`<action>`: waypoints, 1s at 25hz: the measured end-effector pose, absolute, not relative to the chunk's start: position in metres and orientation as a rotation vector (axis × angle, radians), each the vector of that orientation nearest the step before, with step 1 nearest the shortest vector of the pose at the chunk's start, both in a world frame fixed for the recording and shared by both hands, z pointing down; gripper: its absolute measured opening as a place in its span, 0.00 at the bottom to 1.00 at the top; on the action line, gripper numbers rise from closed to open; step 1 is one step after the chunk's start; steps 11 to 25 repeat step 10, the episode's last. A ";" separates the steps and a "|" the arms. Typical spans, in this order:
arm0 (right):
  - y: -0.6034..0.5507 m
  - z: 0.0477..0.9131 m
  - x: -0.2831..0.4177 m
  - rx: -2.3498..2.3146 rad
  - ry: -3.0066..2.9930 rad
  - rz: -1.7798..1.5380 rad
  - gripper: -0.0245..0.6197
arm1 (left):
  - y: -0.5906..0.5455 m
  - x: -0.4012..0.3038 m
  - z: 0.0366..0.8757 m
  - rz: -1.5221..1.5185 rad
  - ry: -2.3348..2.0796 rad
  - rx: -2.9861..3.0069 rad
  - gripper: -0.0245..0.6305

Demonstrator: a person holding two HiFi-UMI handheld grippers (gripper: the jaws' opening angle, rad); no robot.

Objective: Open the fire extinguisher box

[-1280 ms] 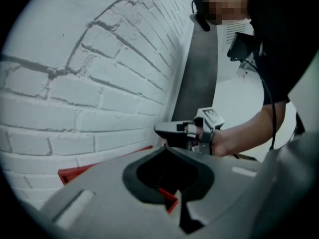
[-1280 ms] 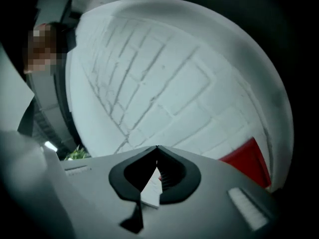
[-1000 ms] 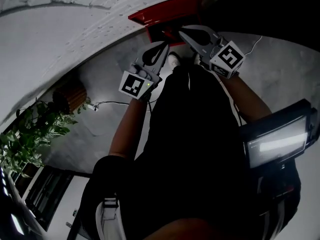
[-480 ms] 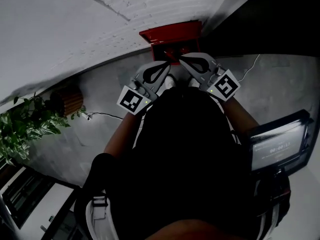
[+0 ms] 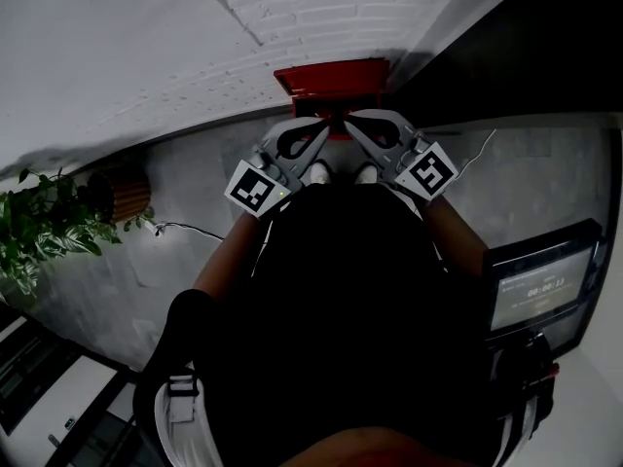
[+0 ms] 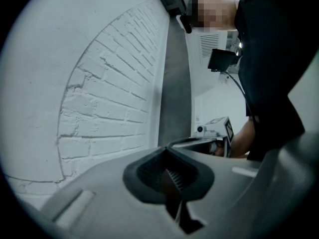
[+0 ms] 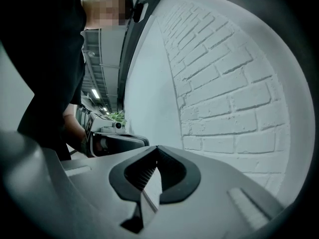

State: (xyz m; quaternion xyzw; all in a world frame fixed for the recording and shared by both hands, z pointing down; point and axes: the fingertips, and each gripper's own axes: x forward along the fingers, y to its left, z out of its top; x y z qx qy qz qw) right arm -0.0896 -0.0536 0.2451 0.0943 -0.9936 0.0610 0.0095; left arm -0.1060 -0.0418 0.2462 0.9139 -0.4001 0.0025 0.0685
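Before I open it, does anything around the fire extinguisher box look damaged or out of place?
Nothing stands out. The red fire extinguisher box sits square against the white brick wall, with no visible damage. A thin cable lies on the grey floor to its left, apart from it.

Rough brick wall [image 5: 331, 8]; smooth red box [image 5: 331, 74].

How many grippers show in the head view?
2: the left gripper and right gripper, side by side, tips toward the red box against the wall; none seems hidden.
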 end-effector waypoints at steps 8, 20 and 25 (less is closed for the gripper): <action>-0.046 0.246 -0.096 0.268 -3.113 0.210 0.05 | -0.040 -0.114 0.252 -0.007 -1.230 2.739 0.04; -0.045 0.248 -0.097 0.266 -3.115 0.220 0.05 | -0.040 -0.118 0.254 -0.004 -1.236 2.735 0.04; -0.045 0.248 -0.097 0.266 -3.115 0.220 0.05 | -0.040 -0.118 0.254 -0.004 -1.236 2.735 0.04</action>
